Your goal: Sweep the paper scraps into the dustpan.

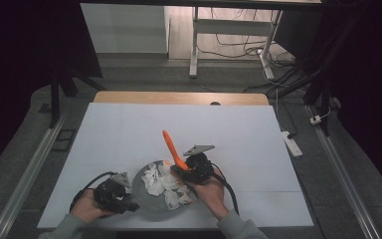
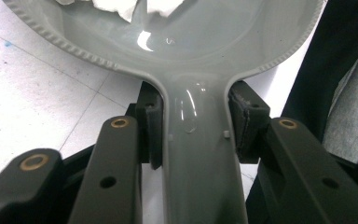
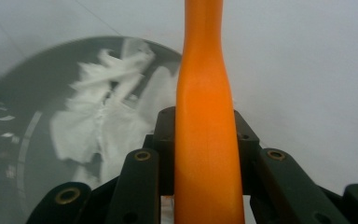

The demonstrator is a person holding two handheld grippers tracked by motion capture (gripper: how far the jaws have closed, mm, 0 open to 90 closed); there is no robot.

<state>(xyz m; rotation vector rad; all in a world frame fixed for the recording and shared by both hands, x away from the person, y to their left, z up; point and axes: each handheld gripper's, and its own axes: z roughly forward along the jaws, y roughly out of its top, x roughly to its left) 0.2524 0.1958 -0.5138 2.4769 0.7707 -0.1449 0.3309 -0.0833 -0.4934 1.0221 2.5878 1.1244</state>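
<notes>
Your left gripper [image 1: 124, 199] sits near the table's [image 1: 129, 129] front edge, toward its left corner, with its jaws clamped on the handle [image 2: 198, 154] of the grey pan [image 1: 142, 191]. In the left gripper view the two pads [image 2: 151, 128] press the handle from either side, just behind where it widens into the pan's beaded rim. The handle's long axis runs straight out along the jaws, so the pan lies ahead of that claw and to your right.

In the pan lies a heap of white paper scraps [image 1: 164, 181], piled more toward its right half.

Your right gripper [image 1: 186, 172] is at the pan's right rim, jaws closed around the orange spatula [image 1: 171, 147]. Its handle rises away from you toward the far edge of the table, leaning a little left. The working end points down at the scraps, so the right hand is the nearer one for stirring or lifting them.

The spatula's blade is hidden behind the gripper in the high view and cut off in the right gripper view, so you cannot tell whether it touches the scraps or the pan floor. The pan there is blurred.
</notes>
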